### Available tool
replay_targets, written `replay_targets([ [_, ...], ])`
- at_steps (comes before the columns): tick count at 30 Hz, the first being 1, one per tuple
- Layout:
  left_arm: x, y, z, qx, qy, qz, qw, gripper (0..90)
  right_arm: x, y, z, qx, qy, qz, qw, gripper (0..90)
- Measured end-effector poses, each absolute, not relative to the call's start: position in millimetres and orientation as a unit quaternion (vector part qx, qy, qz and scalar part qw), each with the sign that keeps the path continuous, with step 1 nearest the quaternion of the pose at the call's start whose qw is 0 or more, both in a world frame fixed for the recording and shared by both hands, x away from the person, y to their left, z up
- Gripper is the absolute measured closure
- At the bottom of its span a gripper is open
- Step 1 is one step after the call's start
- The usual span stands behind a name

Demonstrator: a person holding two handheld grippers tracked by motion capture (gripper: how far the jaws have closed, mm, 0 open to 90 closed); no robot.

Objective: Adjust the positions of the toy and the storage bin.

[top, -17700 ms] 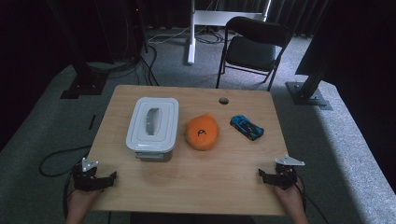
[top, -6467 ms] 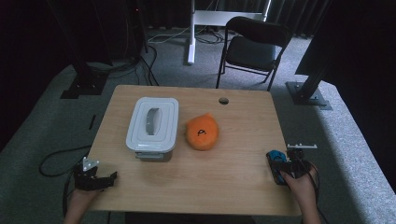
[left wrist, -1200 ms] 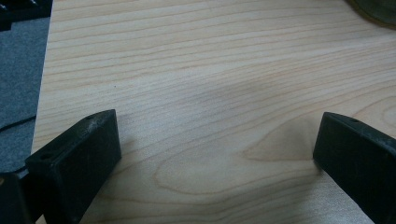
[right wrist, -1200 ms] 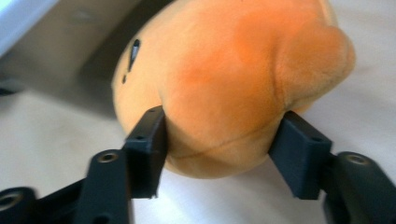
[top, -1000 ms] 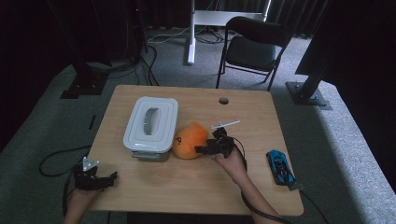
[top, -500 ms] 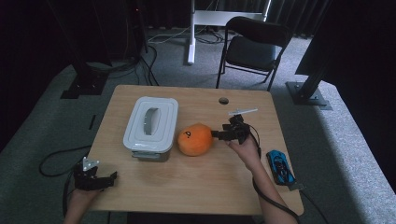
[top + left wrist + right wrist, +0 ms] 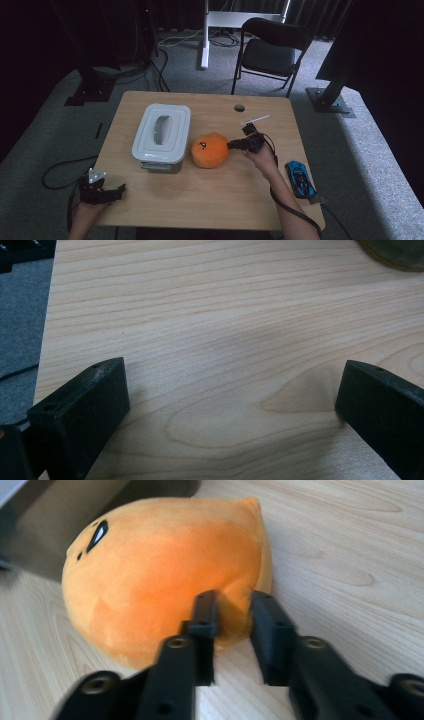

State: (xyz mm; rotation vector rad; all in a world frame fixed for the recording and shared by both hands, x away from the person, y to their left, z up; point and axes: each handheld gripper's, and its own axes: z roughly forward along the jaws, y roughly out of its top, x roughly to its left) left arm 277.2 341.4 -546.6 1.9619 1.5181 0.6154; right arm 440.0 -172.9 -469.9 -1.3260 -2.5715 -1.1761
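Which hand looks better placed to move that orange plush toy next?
The right. The right gripper has just closed and pinches a fold of the orange plush toy beside the white box. The left gripper sits open at the table's near corner, far off.

Wooden table: lidded container, orange plush, blue toy car, probably.

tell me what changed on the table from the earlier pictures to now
The blue toy car went from the far right of the table to its near right edge. The right claw let it go, crossed to the orange plush, which now lies closer to the white lidded container, and its jaws have just closed on a fold of it. The container and the open left claw stayed put.
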Motion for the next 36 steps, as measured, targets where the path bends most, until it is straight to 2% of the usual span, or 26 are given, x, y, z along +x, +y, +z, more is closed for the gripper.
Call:
replay_targets([
  [4, 277.2, 341.4, -546.6, 0.735, 0.569, 0.231, 0.289, 1.2, 421.5, -171.4, -466.3, -0.404, -0.833, -0.379, -0.002, 82.1],
  [9, 277.2, 341.3, -546.6, 0.735, 0.569, 0.231, 0.289, 1.2, 402.0, -170.6, -463.5, -0.391, -0.842, -0.372, 0.000, 81.5],
  [18, 277.2, 341.3, -546.6, 0.735, 0.569, 0.231, 0.289, 1.2, 361.7, -171.4, -465.6, -0.391, -0.843, -0.369, -0.022, 76.5],
  [23, 277.2, 341.3, -546.6, 0.735, 0.569, 0.231, 0.289, 1.2, 351.0, -168.1, -466.9, -0.391, -0.840, -0.376, -0.022, 73.6],
  [27, 277.2, 341.4, -546.6, 0.735, 0.569, 0.231, 0.289, 1.2, 346.4, -162.0, -463.3, -0.377, -0.842, -0.386, -0.005, 72.2],
  [29, 277.2, 341.3, -546.6, 0.735, 0.569, 0.231, 0.289, 1.2, 345.2, -158.6, -460.8, -0.364, -0.845, -0.392, 0.007, 67.9],
  [30, 277.2, 341.3, -546.6, 0.735, 0.569, 0.231, 0.289, 1.2, 345.5, -156.6, -455.3, -0.360, -0.844, -0.398, -0.004, 60.4],
  [32, 277.2, 341.3, -546.6, 0.735, 0.569, 0.231, 0.289, 1.2, 347.7, -158.4, -449.3, -0.362, -0.841, -0.403, -0.017, 54.9],
  [36, 277.2, 341.4, -546.6, 0.735, 0.569, 0.231, 0.289, 1.2, 361.4, -168.5, -435.9, -0.378, -0.826, -0.415, -0.040, 48.3],
])
